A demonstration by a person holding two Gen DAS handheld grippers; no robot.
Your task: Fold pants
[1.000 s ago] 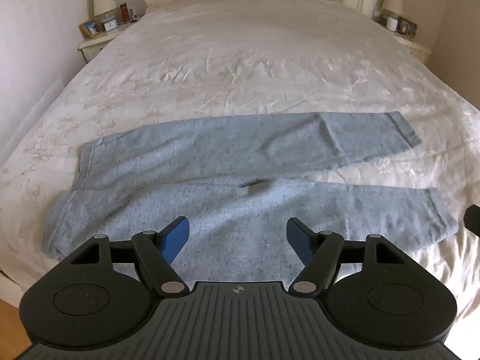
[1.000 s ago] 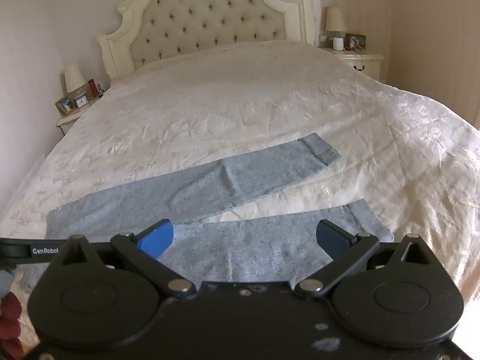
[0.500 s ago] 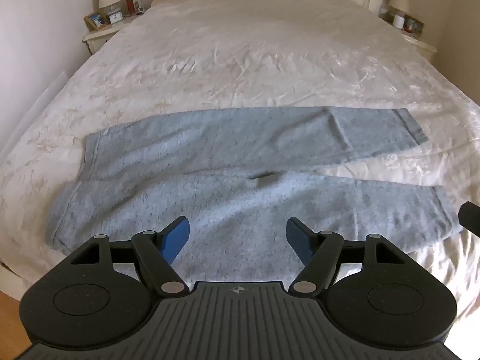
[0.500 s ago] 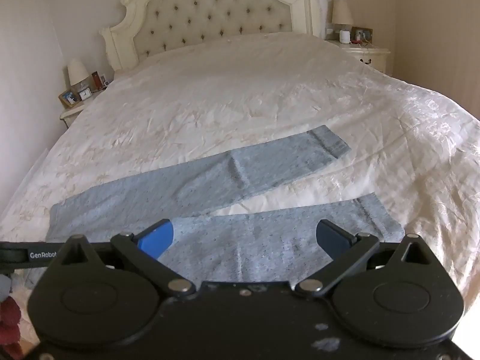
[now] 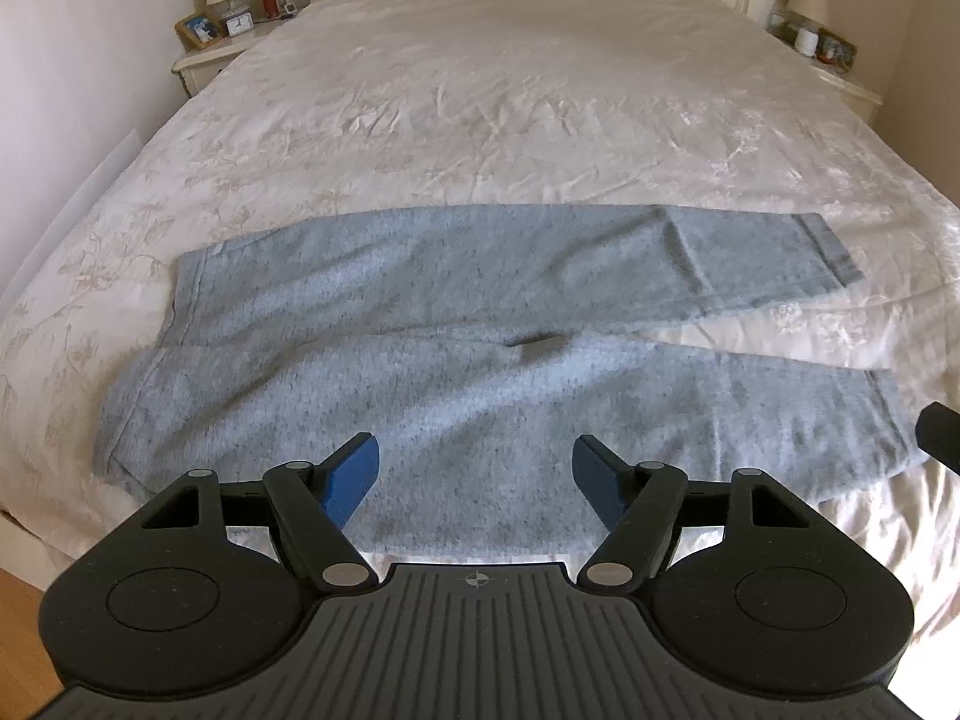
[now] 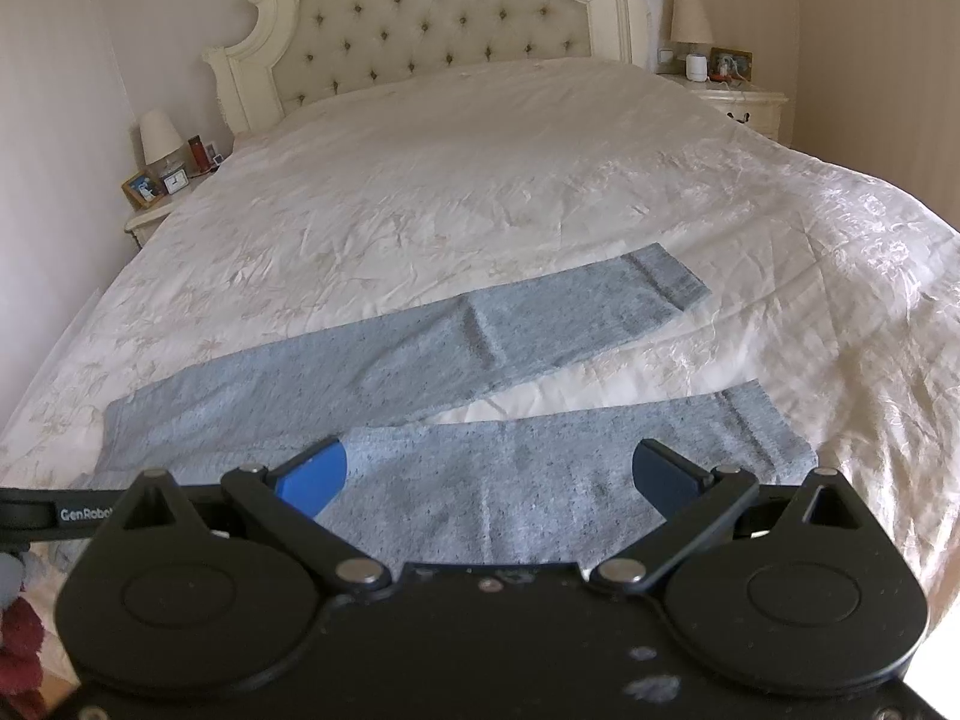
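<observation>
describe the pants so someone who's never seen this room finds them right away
Start at the big bed with the tufted headboard. At its near edge lie the pants, spread flat with both legs pointing right. They are the only grey thing on the cream cover.

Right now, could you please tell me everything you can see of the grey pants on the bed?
The grey pants are heathered, soft-looking knit like sweatpants, lying flat and unfolded across the near part of the bed. The waistband is at the left and both legs run right, splayed apart so the cream cover shows between them. Each leg ends in a banded cuff. A small dark crease marks the crotch. Only the bedcover touches them; the left tool and right tool are open and grip nothing.
</observation>
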